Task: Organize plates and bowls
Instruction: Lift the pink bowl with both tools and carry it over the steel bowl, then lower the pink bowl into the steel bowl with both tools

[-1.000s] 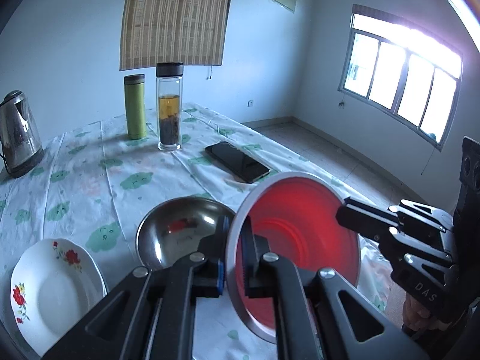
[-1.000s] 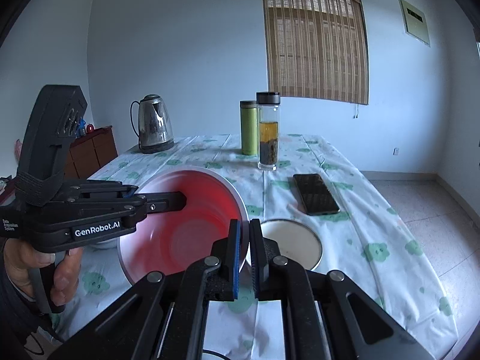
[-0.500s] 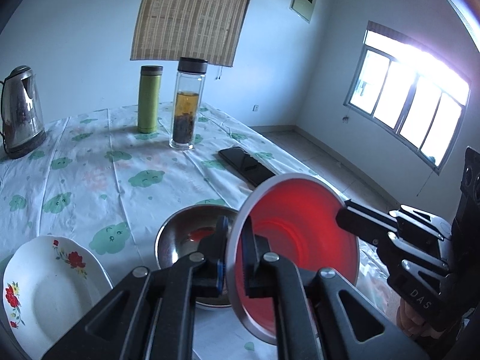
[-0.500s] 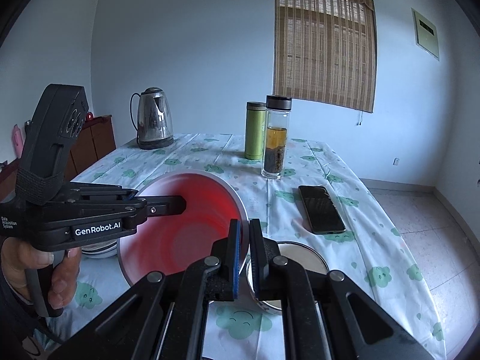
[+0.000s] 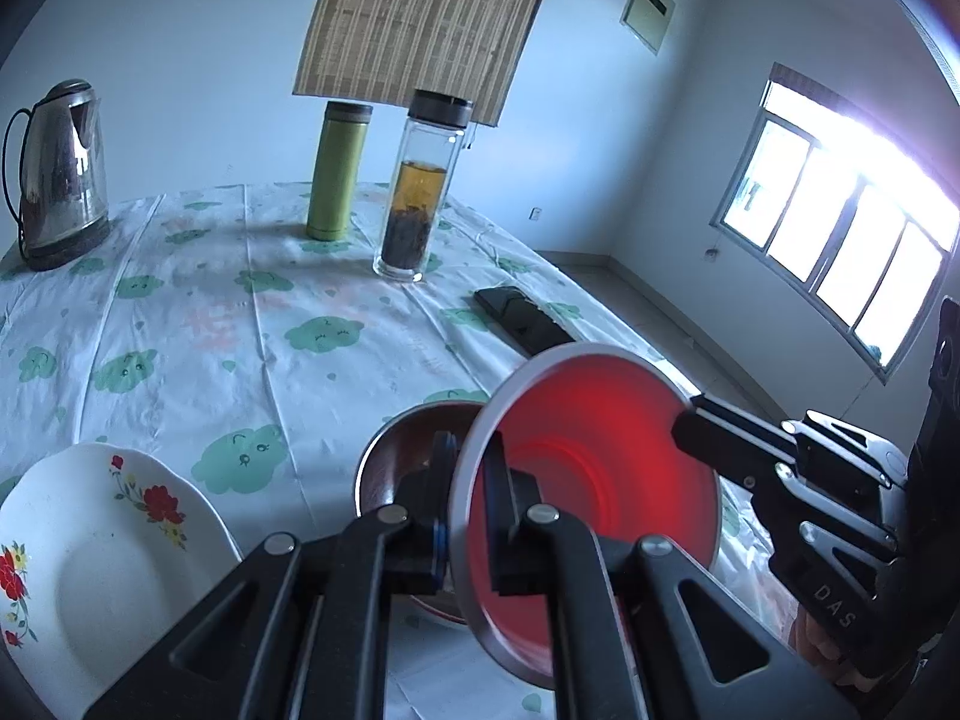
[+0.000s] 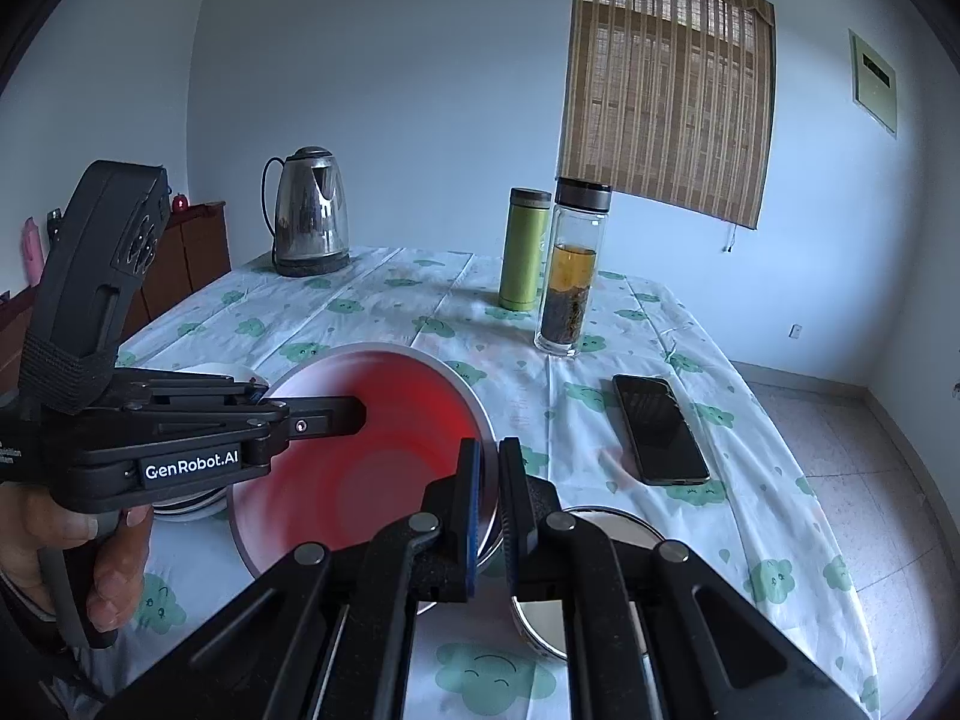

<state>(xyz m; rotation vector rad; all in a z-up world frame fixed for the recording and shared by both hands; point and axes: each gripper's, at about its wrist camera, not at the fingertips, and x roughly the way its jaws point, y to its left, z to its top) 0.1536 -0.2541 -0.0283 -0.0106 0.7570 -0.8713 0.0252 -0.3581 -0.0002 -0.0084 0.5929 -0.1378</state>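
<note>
Both grippers pinched the rim of one red-lined metal bowl above the bench.

The left gripper (image 5: 465, 483) had its fingers (image 5: 501, 474) clamped on the near rim of the round red-lined metal bowl (image 5: 600, 450); the right gripper (image 6: 489, 495) pinched the opposite rim. The bowl hung tilted just over a round stainless-steel bowl (image 5: 402, 450) on the cloud-print bench (image 5: 240, 330), with a white flowered plate (image 5: 90, 570) lying further left.

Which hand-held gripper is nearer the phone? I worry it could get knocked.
Right. The right hand-held gripper grips the red bowl's rim on the side facing the phone; the left hand-held gripper grips the opposite rim, farther away.
</note>
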